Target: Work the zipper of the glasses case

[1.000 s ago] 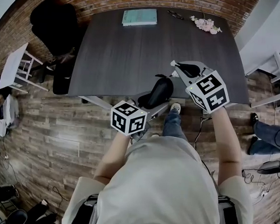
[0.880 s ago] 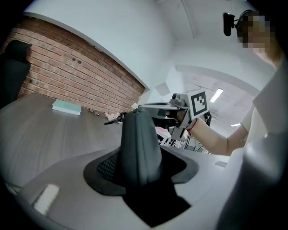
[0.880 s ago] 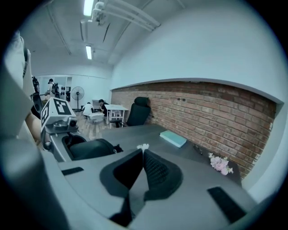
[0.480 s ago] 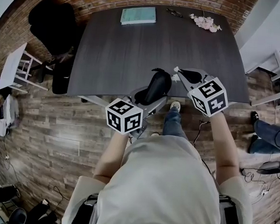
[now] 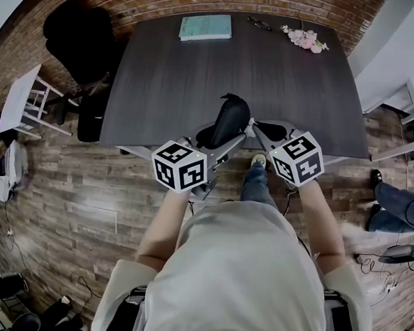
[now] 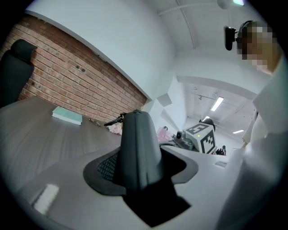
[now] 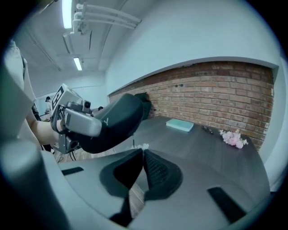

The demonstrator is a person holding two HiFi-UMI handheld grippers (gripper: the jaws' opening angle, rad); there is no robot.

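The black glasses case (image 5: 227, 119) is off the table, above the near edge, held upright and tilted. My left gripper (image 5: 219, 140) is shut on its lower part; in the left gripper view the case (image 6: 139, 148) stands between the two pads. My right gripper (image 5: 253, 123) is shut, with its tips just right of the case's side. In the right gripper view the jaws (image 7: 142, 155) meet in a line, with a small white bit at their tip. There the case (image 7: 112, 123) hangs up and to the left in the left gripper (image 7: 74, 119). I cannot make out the zipper.
The dark wooden table (image 5: 199, 63) carries a teal book (image 5: 205, 26), a small dark object (image 5: 259, 21) and pink flowers (image 5: 306, 38) along its far edge. A black chair (image 5: 79, 31) and a white stool (image 5: 22, 94) stand to the left. A brick wall is behind.
The left gripper has carried the case up and a little left, over the table edge. The right gripper has drawn back toward me, and its tips have come in beside the case.
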